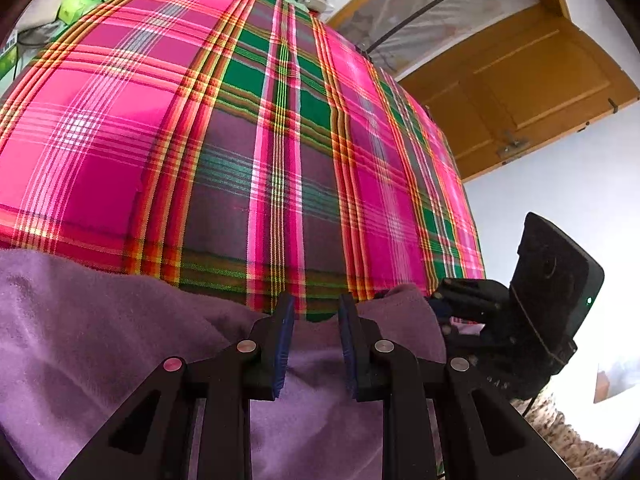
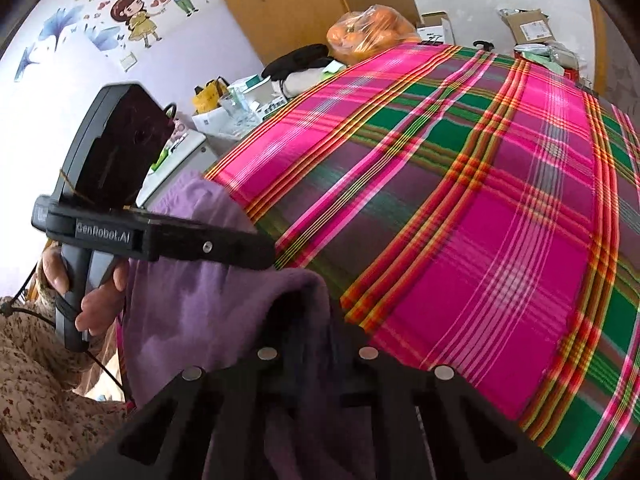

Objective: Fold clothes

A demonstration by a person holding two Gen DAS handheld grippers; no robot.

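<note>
Left wrist: fleecy purple garment (image 1: 100, 340) on plaid cloth (image 1: 240, 140).

Both matte black plastic two-finger grippers carry round silver screws; the left gripper (image 1: 316, 320) has blue-edged finger pads (image 1: 283, 344) and white "GenRobot.AI" lettering on its bar. A thin black cable (image 2: 106, 366) trails past a beige floral-print sleeve (image 2: 36, 392).

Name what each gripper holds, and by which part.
Left gripper: open, holding nothing, over the purple garment. Right gripper: fingers buried in a raised fold of it; hold cannot be told.
</note>
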